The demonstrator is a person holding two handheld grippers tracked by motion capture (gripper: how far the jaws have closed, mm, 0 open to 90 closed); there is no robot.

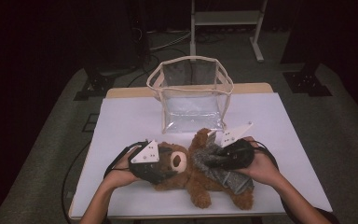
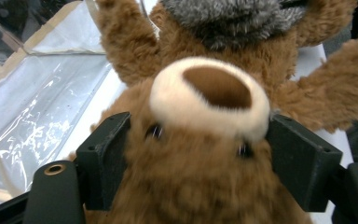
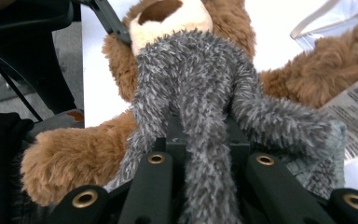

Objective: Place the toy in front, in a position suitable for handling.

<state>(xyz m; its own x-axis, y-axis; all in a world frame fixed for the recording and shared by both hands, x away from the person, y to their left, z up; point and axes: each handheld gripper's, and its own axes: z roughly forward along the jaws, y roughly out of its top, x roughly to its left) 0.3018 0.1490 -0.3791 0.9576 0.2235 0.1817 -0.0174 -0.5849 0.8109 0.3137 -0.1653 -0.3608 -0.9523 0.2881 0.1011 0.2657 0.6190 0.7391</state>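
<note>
The brown teddy bear (image 1: 200,175) lies on its back at the near middle of the white table (image 1: 130,116), head toward the person's left, legs toward the right. A grey fuzzy scarf (image 1: 214,163) drapes across its chest and trails off to the right.

The left gripper (image 1: 161,170) has the bear's head: in the left gripper view the two black jaws press into the fur on either side of the face, just below the cream muzzle (image 2: 209,100), clamped on the head.

The right gripper (image 1: 216,161) sits over the bear's body. In the right gripper view, the grey scarf (image 3: 200,112) runs straight down between the jaws, which are closed tight on a strand of it, with a brown paw (image 3: 70,158) off to one side.

Just beyond the bear stands a clear plastic bag (image 1: 191,93) with cream trim, upright and open at the top. The table rests on grey carpet (image 1: 335,116); the room behind is dark, with a white metal frame (image 1: 226,25) at the far edge.

Both forearms come in from the bottom, spread wide, the left hand (image 1: 119,172) and right hand (image 1: 261,165) each wrapped around a gripper, angled inward toward the bear.
</note>
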